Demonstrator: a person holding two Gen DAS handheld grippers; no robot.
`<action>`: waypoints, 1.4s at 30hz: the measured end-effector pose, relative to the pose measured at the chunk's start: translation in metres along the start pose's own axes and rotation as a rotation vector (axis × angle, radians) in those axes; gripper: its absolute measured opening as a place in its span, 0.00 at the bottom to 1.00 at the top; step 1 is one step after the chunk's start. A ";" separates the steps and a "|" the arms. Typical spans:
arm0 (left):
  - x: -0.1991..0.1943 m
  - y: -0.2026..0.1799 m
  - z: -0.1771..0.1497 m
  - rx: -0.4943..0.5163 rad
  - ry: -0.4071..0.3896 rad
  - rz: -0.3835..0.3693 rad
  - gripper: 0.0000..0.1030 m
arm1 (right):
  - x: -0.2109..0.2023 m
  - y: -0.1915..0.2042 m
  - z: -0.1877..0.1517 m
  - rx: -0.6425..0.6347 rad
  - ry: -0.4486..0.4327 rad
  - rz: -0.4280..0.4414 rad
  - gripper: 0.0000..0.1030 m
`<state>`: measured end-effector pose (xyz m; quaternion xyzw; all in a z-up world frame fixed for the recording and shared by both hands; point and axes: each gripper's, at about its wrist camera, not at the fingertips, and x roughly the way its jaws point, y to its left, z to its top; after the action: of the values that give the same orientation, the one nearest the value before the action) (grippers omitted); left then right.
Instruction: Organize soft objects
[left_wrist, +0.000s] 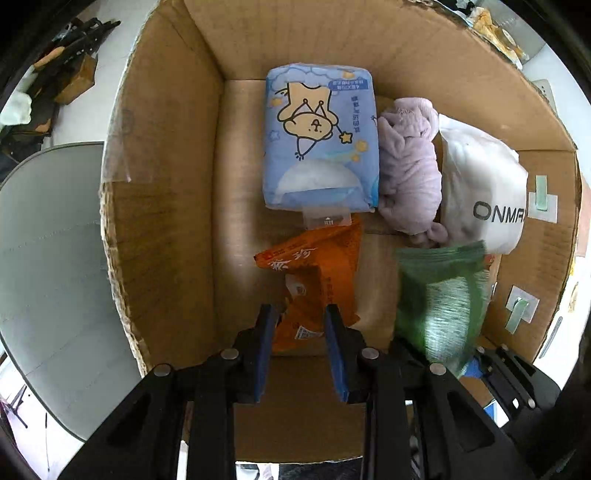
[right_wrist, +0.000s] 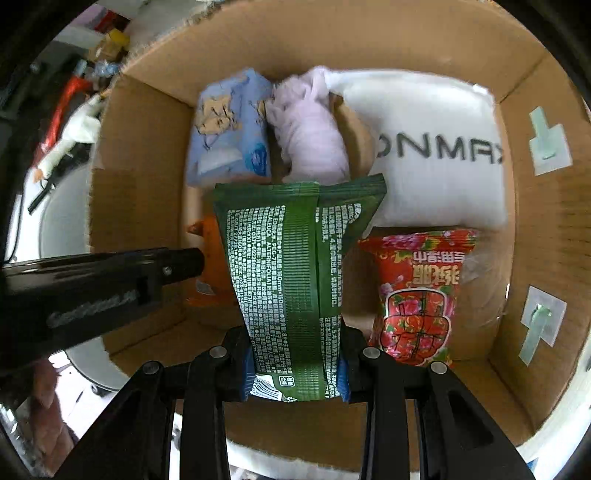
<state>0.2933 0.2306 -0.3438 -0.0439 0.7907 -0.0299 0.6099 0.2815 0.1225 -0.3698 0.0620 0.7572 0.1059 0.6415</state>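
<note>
Left gripper jaws clamp orange pack, right gripper jaws clamp green pack, blurred in left view, box

The cardboard box carries the items. On its floor lie a blue tissue pack, lilac cloth and white bag beyond the fingers. A red packet lies right of the right fingers.

Inside the cardboard box: tissue pack at far wall, cloth bundle just right of it, pillow bag beyond that. Snack pack lies nearer, w/ wipes pack to its right, then floral pack.
</note>
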 end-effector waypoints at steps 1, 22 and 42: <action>0.000 0.000 -0.001 0.003 0.002 0.005 0.25 | 0.002 0.000 0.000 0.004 -0.001 -0.006 0.36; -0.080 -0.013 -0.089 -0.007 -0.304 0.071 0.36 | -0.094 -0.025 -0.063 0.010 -0.217 -0.144 0.95; -0.150 -0.031 -0.179 -0.027 -0.566 0.058 0.97 | -0.202 -0.026 -0.156 -0.045 -0.447 -0.127 1.00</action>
<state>0.1588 0.2145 -0.1508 -0.0361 0.5900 0.0118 0.8065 0.1635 0.0385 -0.1584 0.0214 0.5961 0.0658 0.7999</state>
